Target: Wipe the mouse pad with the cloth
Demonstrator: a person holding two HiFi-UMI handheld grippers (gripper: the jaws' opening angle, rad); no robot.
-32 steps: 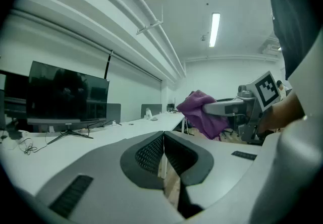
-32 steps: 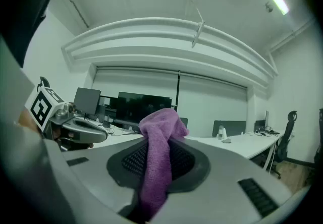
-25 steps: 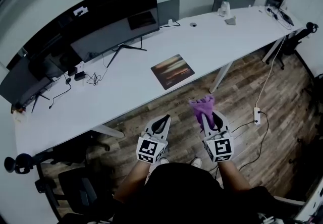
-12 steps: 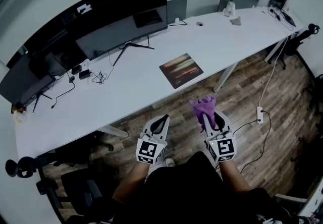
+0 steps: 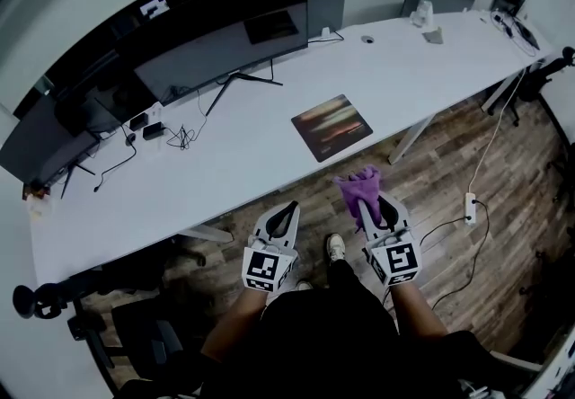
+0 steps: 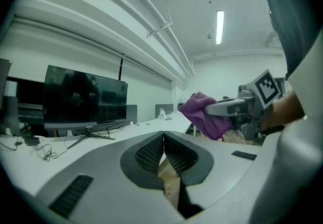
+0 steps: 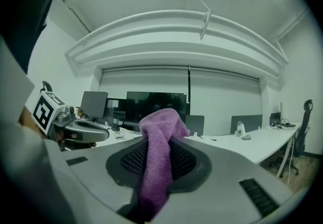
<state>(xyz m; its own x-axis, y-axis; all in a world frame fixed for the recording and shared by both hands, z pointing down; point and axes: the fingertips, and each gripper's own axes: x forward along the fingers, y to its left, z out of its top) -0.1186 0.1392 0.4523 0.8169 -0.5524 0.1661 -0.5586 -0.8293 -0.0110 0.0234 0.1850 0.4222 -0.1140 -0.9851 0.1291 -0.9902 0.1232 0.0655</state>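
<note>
Beyond the wooden floor point(image 5: 449, 150) we see a long white table point(image 5: 269, 150), running from the lower left to the upper right of the head view. At its back edge stands a wide dark monitor point(image 5: 225, 51), with a tangle of cables point(image 5: 184, 135) lying just left of its foot. Near the table's front edge, right of the middle, the mouse pad point(image 5: 331, 127) lies flat, showing a blurred brown and orange print. We note that both grippers hang over the floor, short of the table's front edge and well apart from the mouse pad. The left gripper point(image 5: 287, 211) has its jaws closed tip to tip, with only the floor visible through the slit behind the tips. The right gripper point(image 5: 375, 207) has its jaws clamped on the purple cloth point(image 5: 359, 190), which bunches up beyond the jaw tips and trails down between the ribbed pads. The cloth touches neither the table nor the mouse pad.
</note>
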